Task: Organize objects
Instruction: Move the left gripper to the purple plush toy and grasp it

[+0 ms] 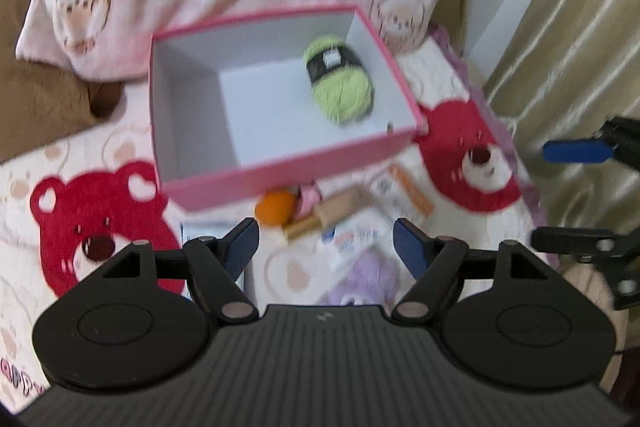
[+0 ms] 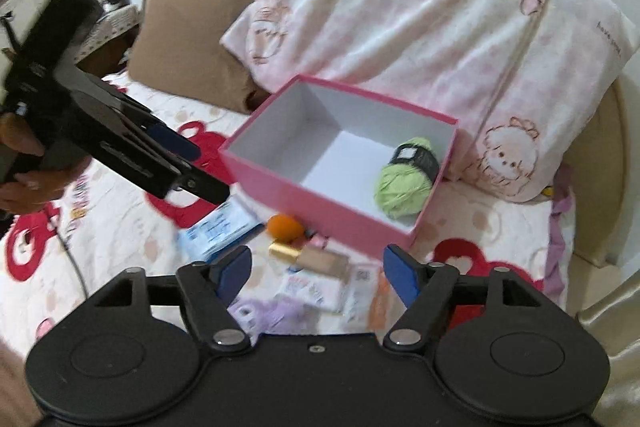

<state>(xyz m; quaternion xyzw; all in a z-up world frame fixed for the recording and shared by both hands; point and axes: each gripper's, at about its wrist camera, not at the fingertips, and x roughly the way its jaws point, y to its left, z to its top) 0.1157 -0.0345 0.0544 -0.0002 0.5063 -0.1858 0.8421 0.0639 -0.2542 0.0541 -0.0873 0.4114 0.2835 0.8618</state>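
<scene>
Pink box (image 2: 320, 195): sitting on soft bed (image 2: 120, 227), holding green yarn (image 2: 406, 183).
Both tools: hovering spread apart, empty.
Risk: pressing the rim may be tipping it.

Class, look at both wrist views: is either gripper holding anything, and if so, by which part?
Nothing is held. The left gripper and the right gripper are both open and empty above the bed.

The pillow (image 2: 420, 39) bears small print, roughly "have you"; other labels blur.
</scene>
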